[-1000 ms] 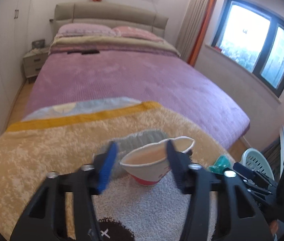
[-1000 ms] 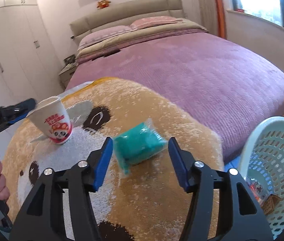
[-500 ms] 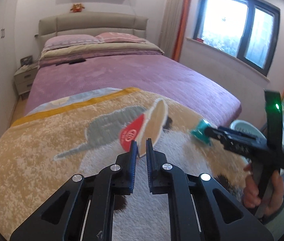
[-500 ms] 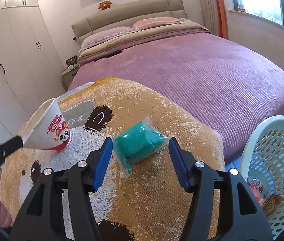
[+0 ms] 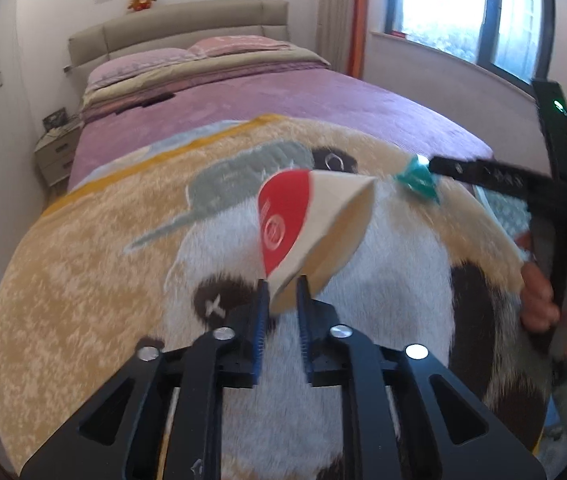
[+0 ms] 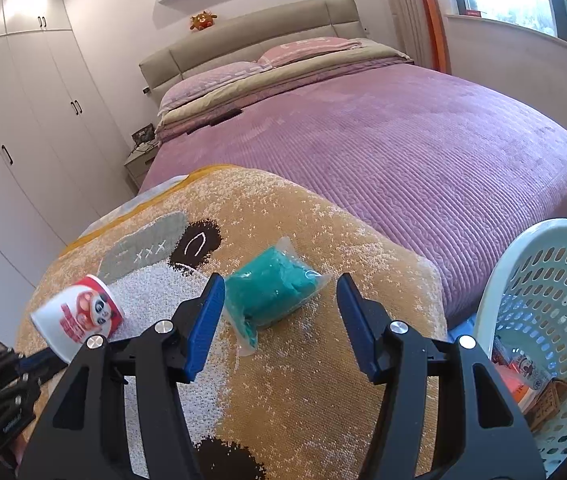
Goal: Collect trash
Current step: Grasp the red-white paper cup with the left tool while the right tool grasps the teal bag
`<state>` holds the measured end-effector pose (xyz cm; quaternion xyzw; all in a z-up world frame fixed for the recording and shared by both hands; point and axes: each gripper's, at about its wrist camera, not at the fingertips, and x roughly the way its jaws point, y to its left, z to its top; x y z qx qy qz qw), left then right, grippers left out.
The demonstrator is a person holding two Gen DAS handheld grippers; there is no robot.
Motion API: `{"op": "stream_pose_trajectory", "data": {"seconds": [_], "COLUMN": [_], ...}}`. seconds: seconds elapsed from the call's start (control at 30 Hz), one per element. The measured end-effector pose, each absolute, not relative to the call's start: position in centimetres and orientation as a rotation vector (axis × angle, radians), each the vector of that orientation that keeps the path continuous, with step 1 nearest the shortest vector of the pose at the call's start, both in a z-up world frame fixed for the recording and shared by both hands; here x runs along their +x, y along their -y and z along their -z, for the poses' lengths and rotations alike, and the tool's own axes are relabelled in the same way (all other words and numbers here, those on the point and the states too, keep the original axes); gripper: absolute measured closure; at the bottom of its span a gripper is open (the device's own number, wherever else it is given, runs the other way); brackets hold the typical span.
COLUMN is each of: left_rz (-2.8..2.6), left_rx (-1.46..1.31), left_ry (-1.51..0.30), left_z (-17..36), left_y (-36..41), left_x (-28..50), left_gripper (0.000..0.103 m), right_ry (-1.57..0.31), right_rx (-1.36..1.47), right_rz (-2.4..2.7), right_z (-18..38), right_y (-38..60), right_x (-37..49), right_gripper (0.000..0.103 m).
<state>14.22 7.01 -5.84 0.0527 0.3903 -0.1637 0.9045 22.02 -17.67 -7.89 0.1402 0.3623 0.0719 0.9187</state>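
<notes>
A paper cup [image 5: 315, 220] with red print is tipped on its side over the panda blanket [image 5: 83, 280]. Its squashed rim sits between the pads of my left gripper [image 5: 282, 300], whose jaws are opening slightly while still touching it. The right wrist view shows the same cup [image 6: 79, 316] at the left, on the left gripper's tips [image 6: 35, 360]. My right gripper [image 6: 280, 284] stands open, its fingers on either side of a teal packet in clear wrap [image 6: 275, 296] that lies on the blanket. The left wrist view shows that packet [image 5: 417, 178] at the right gripper's tips.
A pale green perforated basket [image 6: 523, 264] with some trash inside stands off the bed's corner at the right. The purple bed [image 6: 403, 140] stretches behind the blanket. White wardrobes [image 6: 23, 140] line the left wall. A hand [image 5: 555, 292] holds the right gripper's handle.
My left gripper closed on the cup's rim and moved across the blanket; the cup went from upright to lying on its side. The right gripper stayed open around the teal packet.
</notes>
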Motion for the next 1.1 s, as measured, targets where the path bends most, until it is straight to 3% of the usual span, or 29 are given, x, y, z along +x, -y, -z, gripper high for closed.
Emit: {"op": "stream_pose_trajectory", "data": {"seconds": [0.03,0.13,0.2,0.33,0.4,0.73,0.87,0.93,1.03,1.1], "left_rz": [0.366,0.434,0.454,0.459,0.425,0.343,0.331,0.333,0.353,0.364], "left_rx": [0.119,0.145,0.114,0.013,0.003,-0.082,-0.053,-0.061,-0.125,-0.155], "left_ry": [-0.805,-0.775,-0.762,-0.755,-0.763,-0.882,-0.827,-0.782,-0.739,-0.736], "left_z": [5.8,5.1,4.3,3.4,3.8,7.7,7.3,7.0,6.9,6.9], "left_y": [-7.1,-7.2,-7.3,-6.4,-5.5,-3.7,-2.3,-2.4,-3.2,-3.6], "left_x": [13.5,11.7,11.5,13.2,14.6,17.8,17.0,16.6,16.4,16.5], "left_gripper": [0.069,0.05,0.047,0.031,0.029,0.031,0.047,0.061,0.07,0.071], "right_ry": [-0.744,-0.742,-0.744,-0.745,-0.744,-0.743,-0.751,-0.759,-0.799,-0.859], "right_rx": [0.289,0.297,0.3,0.299,0.3,0.29,0.238,0.217,0.198,0.184], "right_rz": [-0.148,-0.15,-0.149,-0.148,-0.146,-0.155,-0.144,-0.142,-0.131,-0.128], "right_z": [7.9,7.9,7.9,7.9,7.9,7.8,7.9,7.9,8.4,9.2], "right_y": [17.7,17.8,17.9,17.8,17.8,17.5,16.7,16.3,15.9,15.4], "right_x": [22.0,21.9,22.0,22.0,21.9,22.1,22.2,22.4,23.1,24.2], "right_gripper": [0.048,0.048,0.048,0.047,0.047,0.043,0.04,0.039,0.036,0.035]}}
